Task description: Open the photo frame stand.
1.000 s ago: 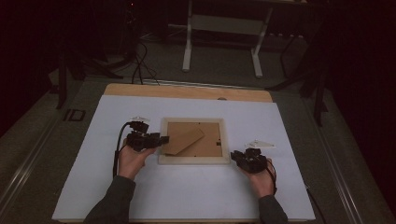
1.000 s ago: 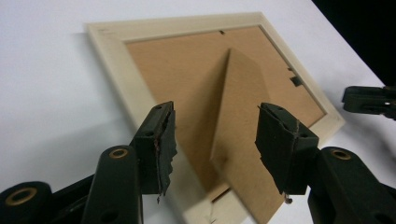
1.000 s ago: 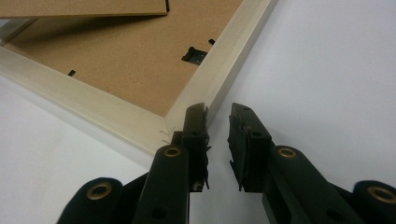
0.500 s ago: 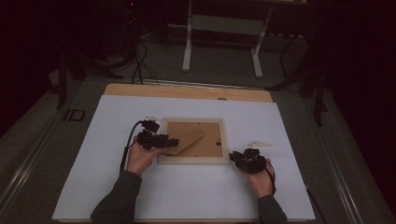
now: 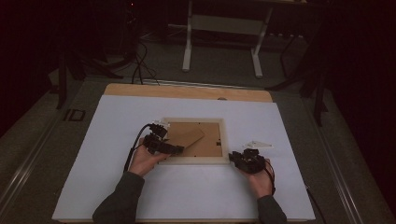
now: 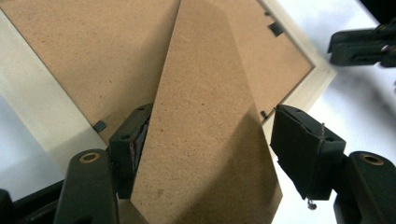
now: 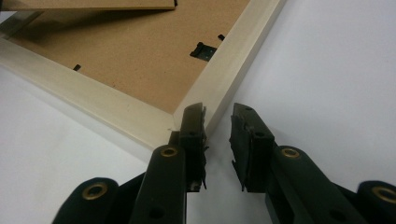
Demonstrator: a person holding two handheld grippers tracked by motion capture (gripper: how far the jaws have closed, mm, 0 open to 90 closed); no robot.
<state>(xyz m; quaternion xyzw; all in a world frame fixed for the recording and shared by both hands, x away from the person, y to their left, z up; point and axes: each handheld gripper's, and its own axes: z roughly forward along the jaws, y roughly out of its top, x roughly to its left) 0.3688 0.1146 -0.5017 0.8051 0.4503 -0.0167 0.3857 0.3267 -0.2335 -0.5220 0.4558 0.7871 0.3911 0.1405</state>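
Moved inward over the picture frame, my left gripper has just spread its jaws around the cardboard stand; right gripper jaws stand slightly apart beside the frame's corner.

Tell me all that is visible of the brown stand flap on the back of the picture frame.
The stand flap is a long, tapered piece of brown fibreboard, matching the backing board. It rises at a slant above the back of the pale wooden frame, which lies face down on the white table. It lies between the left gripper's jaws, which have just been opening.
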